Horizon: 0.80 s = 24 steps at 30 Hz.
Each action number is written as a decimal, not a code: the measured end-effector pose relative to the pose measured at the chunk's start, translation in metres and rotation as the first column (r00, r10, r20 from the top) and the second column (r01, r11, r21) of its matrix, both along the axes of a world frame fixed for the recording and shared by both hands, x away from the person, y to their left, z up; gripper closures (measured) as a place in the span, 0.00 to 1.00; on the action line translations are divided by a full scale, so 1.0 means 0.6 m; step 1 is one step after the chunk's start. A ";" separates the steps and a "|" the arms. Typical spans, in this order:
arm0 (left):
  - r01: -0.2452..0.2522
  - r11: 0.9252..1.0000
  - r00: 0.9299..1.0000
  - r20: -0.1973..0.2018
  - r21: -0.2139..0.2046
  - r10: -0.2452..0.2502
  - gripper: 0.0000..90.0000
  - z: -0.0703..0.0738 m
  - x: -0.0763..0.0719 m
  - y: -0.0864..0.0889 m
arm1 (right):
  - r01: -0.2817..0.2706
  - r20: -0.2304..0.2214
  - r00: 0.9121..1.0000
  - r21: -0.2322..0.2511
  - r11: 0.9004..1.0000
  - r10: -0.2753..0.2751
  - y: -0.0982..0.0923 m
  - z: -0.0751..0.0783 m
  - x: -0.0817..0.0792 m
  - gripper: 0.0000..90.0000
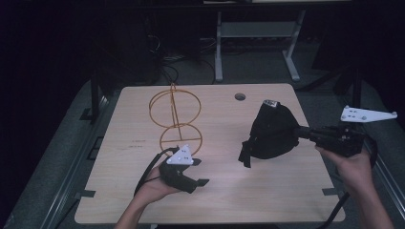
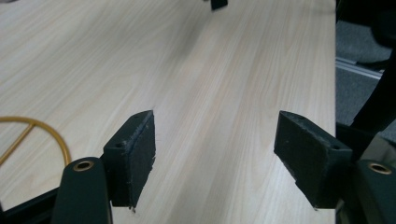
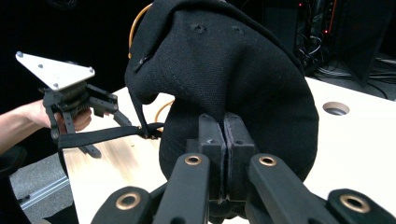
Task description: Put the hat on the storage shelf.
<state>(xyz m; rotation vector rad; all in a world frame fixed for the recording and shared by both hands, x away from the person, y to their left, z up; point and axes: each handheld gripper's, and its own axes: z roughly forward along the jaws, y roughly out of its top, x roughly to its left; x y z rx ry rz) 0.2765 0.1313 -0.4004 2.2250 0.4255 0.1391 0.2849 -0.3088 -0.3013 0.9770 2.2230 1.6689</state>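
Note:
A black cap [image 1: 270, 136] hangs just above the right half of the wooden table [image 1: 129, 191], with my right gripper [image 1: 298, 132] shut on its edge. In the right gripper view the two jaws [image 3: 224, 126] press together on the cap's fabric [image 3: 224, 60]. A thin black strap [image 3: 102, 135] runs level from the cap toward my left gripper [image 3: 105, 128]. My left gripper [image 1: 201, 171] sits low over the table's front middle, pointing right. Its jaws [image 2: 215, 126] stand wide apart, with bare wood between them.
A gold wire stand [image 1: 174, 114] made of two rings on a post rises behind the left gripper; its base ring [image 2: 32, 135] lies close to the left jaw. A round cable hole [image 1: 240, 97] sits near the table's far edge. Dark floor and a desk frame lie beyond.

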 end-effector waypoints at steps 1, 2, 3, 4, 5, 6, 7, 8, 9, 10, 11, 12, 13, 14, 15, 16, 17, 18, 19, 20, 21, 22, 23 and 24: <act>0.007 1.000 1.000 -0.008 0.003 -0.007 0.31 -0.004 -0.002 0.000 | -0.003 -0.002 1.000 0.002 1.000 0.003 0.003 0.003 0.004 0.98; 0.007 1.000 1.000 -0.005 0.010 -0.007 0.31 -0.006 -0.003 0.000 | -0.004 -0.002 1.000 0.001 1.000 0.004 0.004 0.004 0.005 0.98; 0.007 1.000 1.000 -0.005 0.010 -0.007 0.31 -0.006 -0.003 0.000 | -0.004 -0.002 1.000 0.001 1.000 0.004 0.004 0.004 0.005 0.98; 0.009 1.000 1.000 -0.005 0.018 -0.009 0.31 -0.007 -0.003 -0.001 | -0.007 -0.002 1.000 -0.001 1.000 0.007 0.008 0.008 0.007 0.98; 0.009 1.000 1.000 -0.005 0.018 -0.009 0.31 -0.007 -0.003 -0.001 | -0.007 -0.002 1.000 -0.001 1.000 0.007 0.008 0.008 0.007 0.98; 0.006 1.000 1.000 -0.005 0.017 -0.006 0.31 -0.009 -0.004 -0.001 | -0.013 0.002 1.000 -0.003 1.000 0.013 0.011 0.012 0.009 0.98; 0.006 1.000 1.000 -0.005 0.017 -0.006 0.31 -0.009 -0.004 -0.001 | -0.013 0.002 1.000 -0.003 1.000 0.013 0.011 0.012 0.009 0.98; 0.003 1.000 1.000 -0.006 0.025 -0.003 0.31 -0.012 -0.003 0.000 | -0.017 0.003 1.000 -0.004 1.000 0.017 0.014 0.017 0.011 0.98; 0.002 0.999 1.000 -0.009 0.032 -0.002 0.31 -0.013 -0.003 0.001 | -0.018 0.007 1.000 -0.005 1.000 0.018 0.015 0.020 0.012 0.98; 0.001 0.999 1.000 -0.010 0.033 -0.001 0.31 -0.015 -0.003 0.001 | -0.022 0.010 1.000 -0.001 1.000 0.022 0.017 0.023 0.013 0.98; 0.001 0.999 1.000 -0.010 0.033 -0.001 0.31 -0.015 -0.003 0.001 | -0.022 0.010 1.000 -0.001 1.000 0.022 0.017 0.023 0.013 0.98; 0.001 0.999 1.000 -0.005 0.039 -0.001 0.31 -0.018 -0.003 0.003 | -0.028 0.015 0.999 -0.004 1.000 0.028 0.020 0.029 0.016 0.98; 0.001 0.999 1.000 -0.005 0.039 -0.001 0.31 -0.018 -0.003 0.003 | -0.028 0.016 0.999 -0.006 1.000 0.028 0.022 0.032 0.017 0.98; 0.000 0.999 1.000 -0.002 0.040 0.000 0.30 -0.019 -0.003 0.006 | -0.032 0.018 0.999 -0.007 0.999 0.032 0.024 0.036 0.018 0.98; -0.004 0.999 1.000 0.000 0.033 0.004 0.30 -0.020 -0.002 0.006 | -0.035 0.020 0.999 -0.007 0.999 0.035 0.026 0.039 0.019 0.98; -0.008 0.999 1.000 0.002 0.032 0.008 0.30 -0.020 -0.002 0.006 | -0.037 0.019 0.999 -0.008 0.999 0.038 0.028 0.042 0.020 0.98; -0.010 0.999 1.000 0.005 0.034 0.010 0.30 -0.020 -0.002 0.007 | -0.040 0.023 0.999 -0.008 0.999 0.041 0.029 0.045 0.022 0.98; -0.007 0.999 1.000 0.003 0.038 0.007 0.30 -0.020 -0.001 0.008 | -0.040 0.023 0.999 -0.010 0.999 0.040 0.031 0.049 0.023 0.98; -0.007 0.999 1.000 0.003 0.038 0.007 0.30 -0.020 -0.001 0.008 | -0.040 0.023 0.999 -0.010 0.999 0.040 0.031 0.049 0.023 0.98; -0.012 0.999 1.000 0.003 0.033 0.012 0.30 -0.020 -0.002 0.010 | -0.045 0.027 0.999 -0.009 0.999 0.046 0.034 0.054 0.027 0.98; -0.012 0.999 1.000 0.003 0.033 0.012 0.30 -0.020 -0.002 0.010 | -0.046 0.028 0.999 -0.007 0.999 0.046 0.036 0.056 0.029 0.98; -0.015 0.999 1.000 0.004 0.032 0.015 0.30 -0.021 -0.003 0.011 | -0.048 0.029 0.998 -0.007 0.999 0.048 0.038 0.059 0.030 0.98; -0.015 0.999 1.000 0.008 0.034 0.015 0.30 -0.021 -0.003 0.012 | -0.050 0.029 0.998 -0.009 0.999 0.050 0.040 0.061 0.032 0.98; -0.017 0.999 1.000 0.010 0.035 0.016 0.30 -0.021 -0.003 0.012 | -0.055 0.030 0.998 -0.009 0.998 0.055 0.041 0.063 0.033 0.98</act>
